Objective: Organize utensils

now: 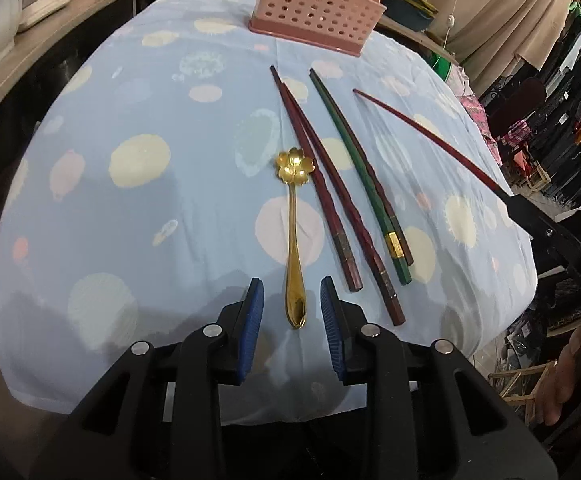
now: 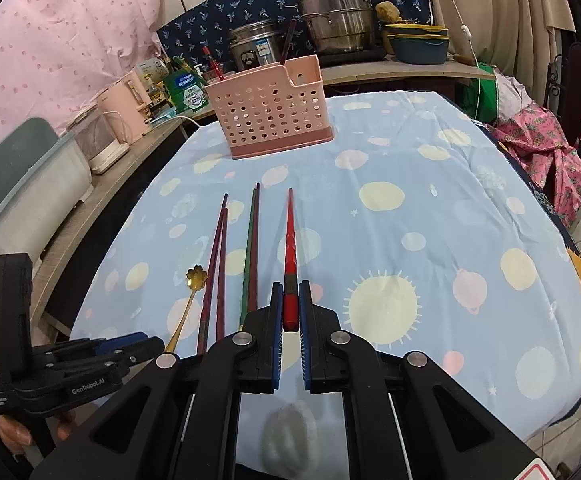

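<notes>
A gold flower-bowl spoon [image 1: 293, 236] lies on the blue spotted tablecloth [image 1: 130, 208]; its handle end sits between the blue pads of my open left gripper [image 1: 292, 292]. Beside it lie two dark red chopsticks [image 1: 322, 200] and a green pair [image 1: 364, 184]. My right gripper [image 2: 290, 300] is shut on a red chopstick [image 2: 290, 240], held above the cloth; it shows in the left wrist view [image 1: 430, 136] too. A pink perforated utensil holder [image 2: 270, 110] stands at the table's far side with a few chopsticks in it.
Steel pots [image 2: 330, 16], a rice cooker [image 2: 252, 46] and bowls [image 2: 418, 42] stand on the counter behind. Pink appliances [image 2: 124, 110] and boxes line the left shelf. Pink cloth [image 2: 538, 148] hangs off the right. The left gripper shows in the right wrist view [image 2: 130, 346].
</notes>
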